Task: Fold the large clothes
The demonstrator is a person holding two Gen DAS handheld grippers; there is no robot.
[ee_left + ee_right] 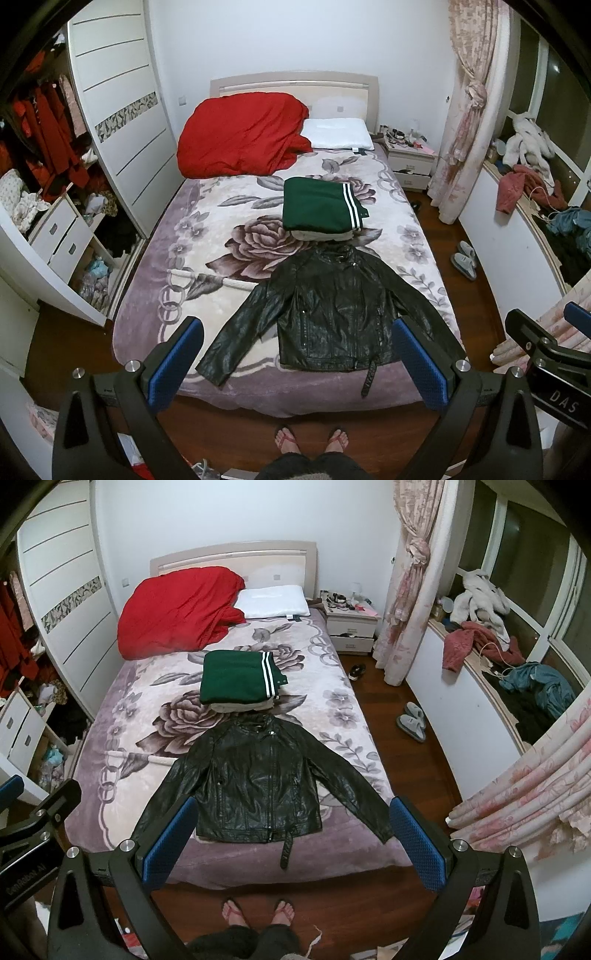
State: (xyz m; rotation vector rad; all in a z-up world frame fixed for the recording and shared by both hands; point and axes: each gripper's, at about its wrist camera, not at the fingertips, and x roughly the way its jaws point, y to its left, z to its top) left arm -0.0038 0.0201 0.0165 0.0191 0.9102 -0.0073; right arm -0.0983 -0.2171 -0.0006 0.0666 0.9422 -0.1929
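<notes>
Black jacket (332, 314) is lying flat, sleeves spread toward 4 and 8 o'clock, awaiting folding; left gripper (295, 362) and right gripper (291, 838) are hovering, fingers spread, empty.

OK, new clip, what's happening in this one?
A person stands at the foot of a bed holding a gripper in each hand. The left gripper and right gripper are both open and touch nothing. A black leather jacket lies flat, sleeves spread, not yet folded. Behind it sits a folded stack topped by a green garment.
</notes>
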